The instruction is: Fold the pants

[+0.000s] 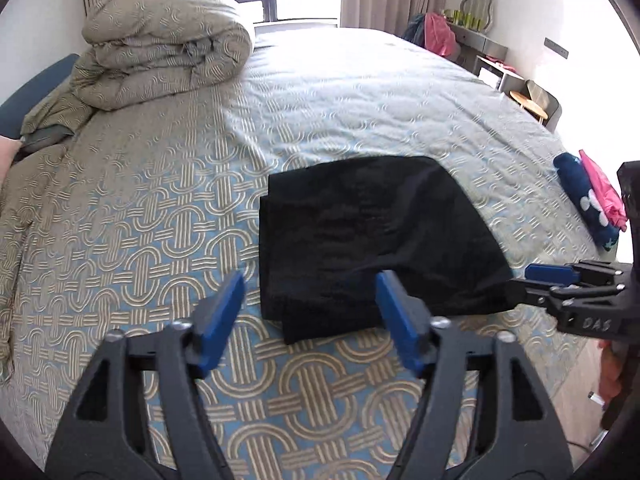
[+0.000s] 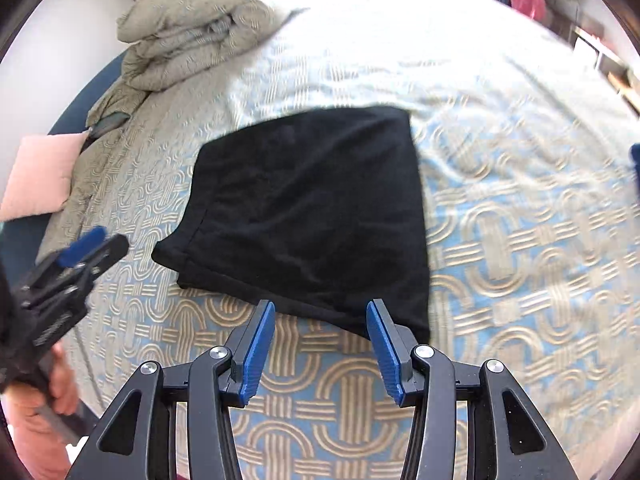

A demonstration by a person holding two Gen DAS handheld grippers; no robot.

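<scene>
The black pants (image 1: 368, 232) lie folded into a flat, roughly square packet on the patterned bed cover (image 1: 160, 220); the right wrist view shows the pants (image 2: 312, 208) at centre. My left gripper (image 1: 310, 280) hovers over the packet's near left part, open, with nothing between its blue pads. My right gripper (image 2: 320, 305) is open just short of the packet's near edge, by its right corner, and holds nothing. Each view catches the other tool at its side: the right gripper (image 1: 532, 276) and the left gripper (image 2: 92, 240).
A rolled duvet (image 1: 164, 48) sits at the bed's far left, with a pink cushion (image 2: 40, 176) beside it. Navy and pink garments (image 1: 588, 196) lie at the bed's right edge. A dresser (image 1: 480, 40) and stool (image 1: 528, 104) stand beyond. A hand (image 2: 52, 380) grips the left tool.
</scene>
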